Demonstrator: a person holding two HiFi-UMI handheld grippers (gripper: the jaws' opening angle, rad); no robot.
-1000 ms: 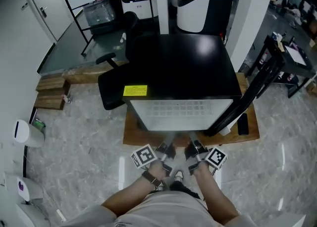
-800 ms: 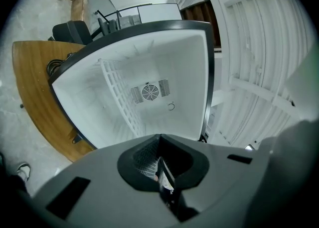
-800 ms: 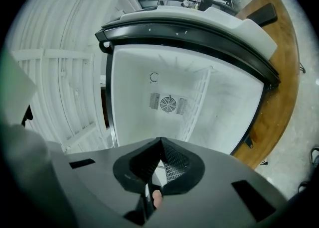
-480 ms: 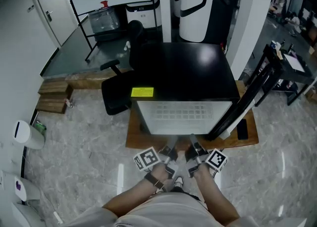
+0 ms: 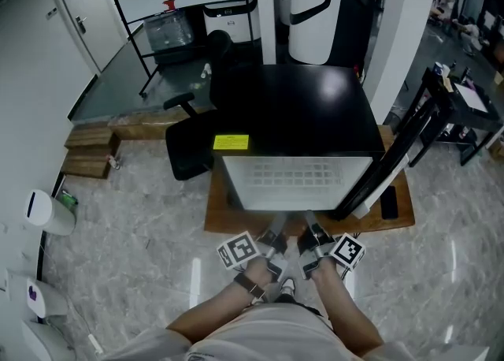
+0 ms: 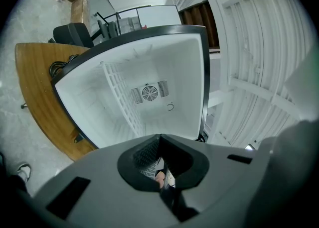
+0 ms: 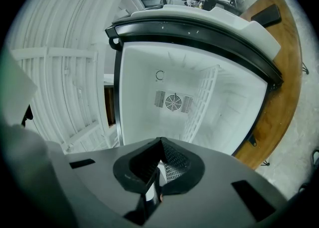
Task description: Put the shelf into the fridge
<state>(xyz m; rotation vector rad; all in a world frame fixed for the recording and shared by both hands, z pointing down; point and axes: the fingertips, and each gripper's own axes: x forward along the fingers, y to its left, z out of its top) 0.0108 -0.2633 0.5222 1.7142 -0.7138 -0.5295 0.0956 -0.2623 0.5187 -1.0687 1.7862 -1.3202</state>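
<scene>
A black fridge (image 5: 291,107) stands open on a low wooden platform (image 5: 224,221), its door (image 5: 386,166) swung out to the right. The white wire shelf (image 5: 295,182) lies flat and sticks out of the fridge's front opening toward me. My left gripper (image 5: 272,243) and right gripper (image 5: 311,240) sit side by side at its near edge. In the left gripper view the left gripper (image 6: 160,172) is shut on the shelf (image 6: 122,102), which runs into the white interior. In the right gripper view the right gripper (image 7: 157,174) is shut on the shelf (image 7: 202,102) too.
A black office chair (image 5: 189,143) stands left of the fridge. A black stand (image 5: 445,103) is at the right. A flat black object (image 5: 389,202) lies on the platform by the door. The ribbed inner door (image 6: 249,72) flanks the opening.
The view has shifted slightly. Both grippers stay shut on the shelf's near edge, in about the same place before the fridge.
</scene>
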